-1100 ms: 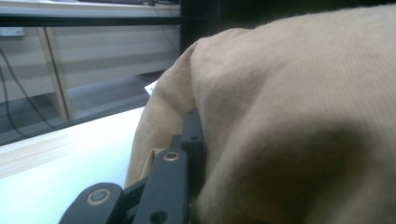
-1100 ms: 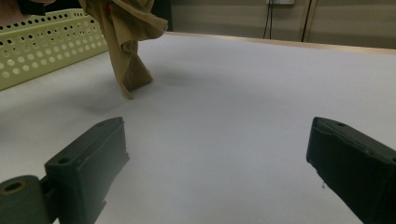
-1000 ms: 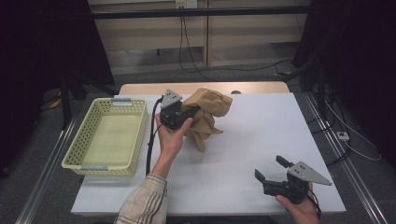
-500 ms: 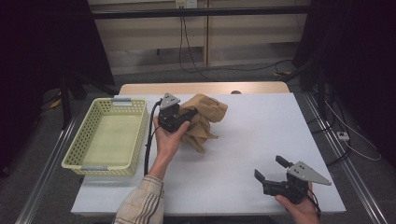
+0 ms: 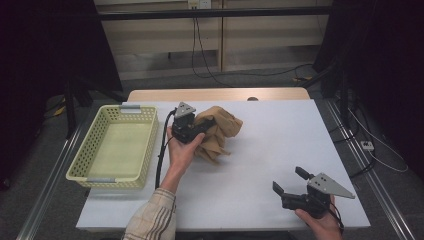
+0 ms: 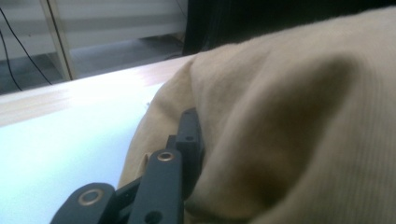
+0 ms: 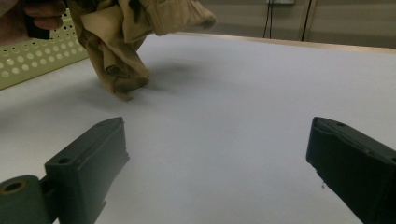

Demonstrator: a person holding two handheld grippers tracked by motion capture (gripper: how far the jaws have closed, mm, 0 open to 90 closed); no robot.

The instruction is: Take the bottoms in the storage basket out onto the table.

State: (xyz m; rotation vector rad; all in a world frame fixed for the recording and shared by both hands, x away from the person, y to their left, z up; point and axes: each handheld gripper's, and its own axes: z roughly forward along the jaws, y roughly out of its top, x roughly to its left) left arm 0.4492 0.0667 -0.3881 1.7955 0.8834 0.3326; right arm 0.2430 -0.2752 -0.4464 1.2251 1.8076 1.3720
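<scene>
1. Change since the earlier frames: the left gripper [image 5: 201, 128] and the tan cloth [image 5: 218, 132] it carried had shifted slightly toward the basket side of the table and a little nearer the person; the cloth's folds hung more bunched than a second before
2. Right gripper [image 5: 290, 183]: unmoved from the earlier frames, held low over the near right part of the white table [image 5: 280, 135]
3. Left gripper, state: jaws pressed onto a fold of the tan cloth; in the left gripper view one black jaw lay against the fabric [image 6: 289, 121], the other hidden under it
4. Right gripper, state: jaws spread wide with bare table between them in the right gripper view [image 7: 215, 154], holding nothing
5. Tan cloth, count one: lifted at its upper part, its lowest fold touching or just above the table [image 7: 126, 84], right of the basket and well apart from the right gripper
6. Yellow perforated basket [image 5: 95, 160], count one: at the left edge of the table, nothing seen inside
7. Grippers, count two; hands, count two; a striped sleeve [image 5: 150, 220] on the left arm
</scene>
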